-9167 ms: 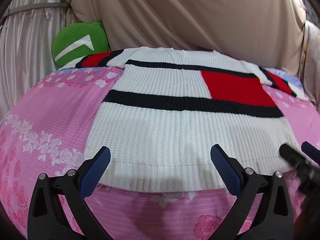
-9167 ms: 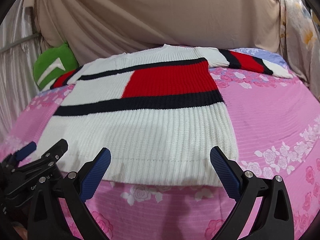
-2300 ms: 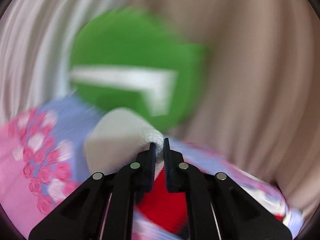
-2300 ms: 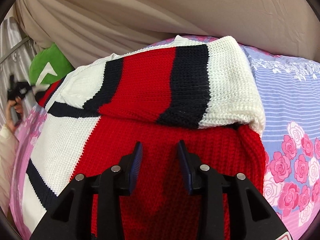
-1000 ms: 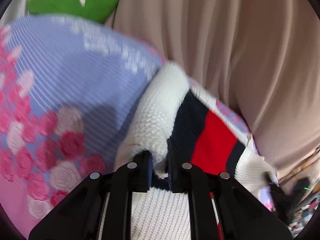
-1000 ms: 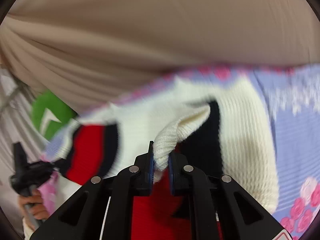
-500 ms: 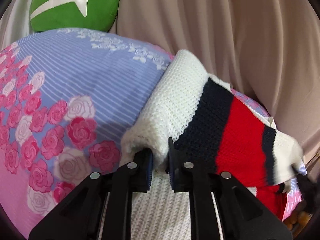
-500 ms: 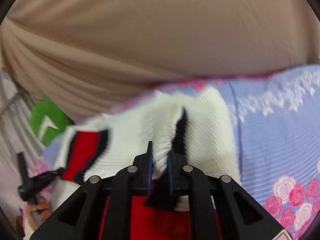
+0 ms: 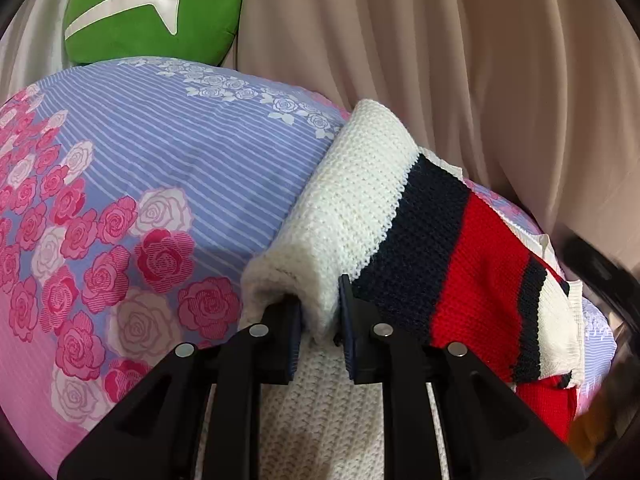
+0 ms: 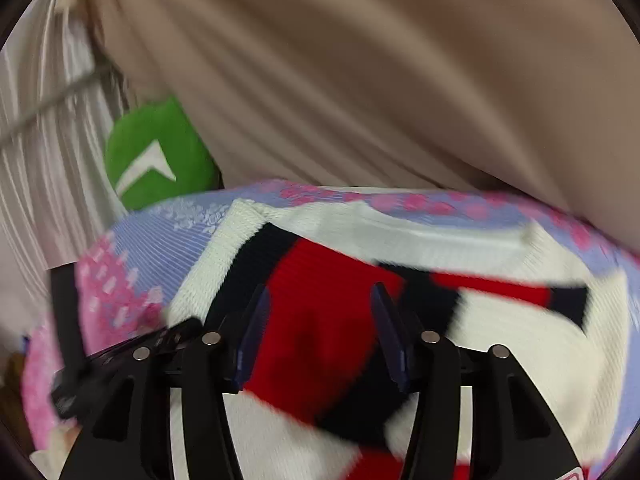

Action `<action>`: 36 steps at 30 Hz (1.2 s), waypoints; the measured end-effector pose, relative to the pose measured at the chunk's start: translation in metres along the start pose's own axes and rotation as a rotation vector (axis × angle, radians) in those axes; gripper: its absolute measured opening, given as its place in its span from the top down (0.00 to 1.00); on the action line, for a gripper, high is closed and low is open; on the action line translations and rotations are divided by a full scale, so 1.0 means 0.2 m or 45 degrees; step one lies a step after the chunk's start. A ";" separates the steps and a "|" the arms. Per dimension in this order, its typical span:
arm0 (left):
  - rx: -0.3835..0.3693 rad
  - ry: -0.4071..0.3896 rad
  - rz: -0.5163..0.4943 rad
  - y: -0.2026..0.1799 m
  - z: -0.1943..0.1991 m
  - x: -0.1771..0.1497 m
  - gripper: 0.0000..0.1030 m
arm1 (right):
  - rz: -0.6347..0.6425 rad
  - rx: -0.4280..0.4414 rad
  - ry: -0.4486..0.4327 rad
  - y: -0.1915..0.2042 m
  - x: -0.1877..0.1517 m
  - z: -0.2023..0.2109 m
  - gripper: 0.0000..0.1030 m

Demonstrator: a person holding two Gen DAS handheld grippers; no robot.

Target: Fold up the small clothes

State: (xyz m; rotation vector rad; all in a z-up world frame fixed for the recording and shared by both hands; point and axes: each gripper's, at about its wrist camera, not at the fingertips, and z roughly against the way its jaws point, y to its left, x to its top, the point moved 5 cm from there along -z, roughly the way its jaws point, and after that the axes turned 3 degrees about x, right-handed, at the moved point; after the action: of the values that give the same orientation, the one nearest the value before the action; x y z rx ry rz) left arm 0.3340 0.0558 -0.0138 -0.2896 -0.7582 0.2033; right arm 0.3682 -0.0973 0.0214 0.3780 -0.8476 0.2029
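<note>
— Two grippers were in play; what did each one have?

— On the left, the left gripper (image 9: 319, 322) was pinched narrow on a white fold of the sweater (image 9: 352, 216), right at the sleeve's rolled edge. That sleeve (image 9: 460, 264), banded white, navy, red, navy and white, lay folded across the body of the knit. On the right, the right gripper (image 10: 318, 340) stood with its jaws apart, holding nothing, above the red patch of the sweater (image 10: 320, 304). That view was blurred.

— Where was the sweater lying?

— On the bedsheet (image 9: 160, 152), lilac with white stripes and pink roses, turning pink toward the near left. The knit sat toward the far end of it, close to the beige curtain (image 9: 440, 60).

— Any brand, label or writing?

— None I could read. At the far left a green cushion (image 9: 152, 12) carried a white arrow-like mark, no letters. A small red-outlined mark showed at the lower right edge of the right wrist view, too cropped to read. The sweater's blocks of white, navy and red bore no text that I could see.

— Anything else in the right wrist view?

— The left gripper (image 10: 120, 360) showed at the lower left, dark and smeared, beside the knit's edge.
</note>
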 end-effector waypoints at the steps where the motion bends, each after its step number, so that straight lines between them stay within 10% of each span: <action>1: -0.004 0.000 0.002 0.00 0.02 0.01 0.83 | -0.001 0.026 0.014 0.02 0.01 -0.07 0.48; 6: 0.002 0.000 -0.003 0.00 0.01 0.01 0.83 | -0.017 0.076 0.118 0.09 0.14 -0.46 0.35; 10: 0.004 -0.003 0.004 0.00 0.01 0.01 0.83 | 0.055 0.063 0.168 0.19 0.19 -0.46 0.96; 14: 0.024 -0.010 -0.006 0.00 0.01 0.01 0.83 | 0.033 0.105 -0.012 0.21 0.36 -0.36 0.97; 18: 0.046 -0.014 -0.030 -0.02 0.01 0.00 0.83 | 0.071 -0.046 0.194 0.14 0.22 -0.63 0.96; 23: 0.036 -0.010 -0.032 -0.01 0.00 0.00 0.83 | -0.088 0.071 0.008 0.12 0.29 -0.34 0.90; 28: 0.044 -0.012 -0.041 -0.01 0.01 0.00 0.83 | -0.208 -0.081 -0.136 -0.26 0.06 0.24 0.48; 32: 0.056 -0.016 -0.046 -0.01 0.00 0.00 0.83 | -0.361 -0.354 -0.109 -0.61 -0.29 0.50 0.41; 36: 0.069 -0.019 -0.060 -0.02 0.00 0.00 0.83 | -0.551 -0.289 0.015 -0.77 -0.49 0.45 0.38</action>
State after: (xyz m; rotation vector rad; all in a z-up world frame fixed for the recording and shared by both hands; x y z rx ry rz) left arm 0.3352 0.0523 -0.0124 -0.2186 -0.7725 0.1812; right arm 0.2928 -0.2757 -0.0365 0.3375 -0.7493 -0.2902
